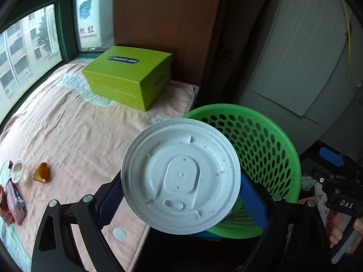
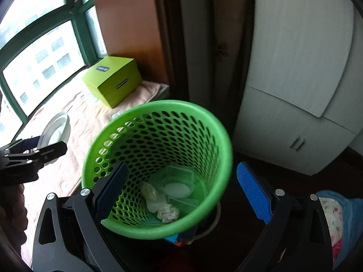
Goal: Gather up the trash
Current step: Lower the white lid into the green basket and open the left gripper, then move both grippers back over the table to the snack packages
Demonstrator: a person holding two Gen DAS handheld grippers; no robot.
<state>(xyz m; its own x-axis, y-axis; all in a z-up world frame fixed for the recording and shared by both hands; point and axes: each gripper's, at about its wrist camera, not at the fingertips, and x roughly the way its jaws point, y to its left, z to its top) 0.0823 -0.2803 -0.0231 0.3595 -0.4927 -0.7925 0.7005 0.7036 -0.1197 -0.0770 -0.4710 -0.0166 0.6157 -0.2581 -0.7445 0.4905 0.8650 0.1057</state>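
My left gripper (image 1: pixel 181 195) is shut on a round white plastic lid (image 1: pixel 180 175) and holds it up at the edge of the bed, beside the green perforated trash basket (image 1: pixel 267 140). The lid (image 2: pixel 54 130) and the left gripper (image 2: pixel 38 149) also show at the left of the right wrist view. My right gripper (image 2: pixel 181 188) is open and empty, its blue pads astride the near rim of the basket (image 2: pixel 158 165). Inside the basket lie crumpled paper (image 2: pixel 168 213) and clear plastic containers (image 2: pixel 178 185). On the bed at the left lie an orange wrapper (image 1: pixel 41 172), a small clear cup (image 1: pixel 17 170) and red wrappers (image 1: pixel 11 206).
A lime-green box (image 1: pixel 129 77) stands on the pink bed cover (image 1: pixel 68 124) near the window (image 1: pixel 27 49). A brown wooden panel (image 1: pixel 163 18) rises behind it. A white cabinet (image 2: pixel 295 79) stands behind the basket. The right gripper's body (image 1: pixel 340 195) shows at the right edge.
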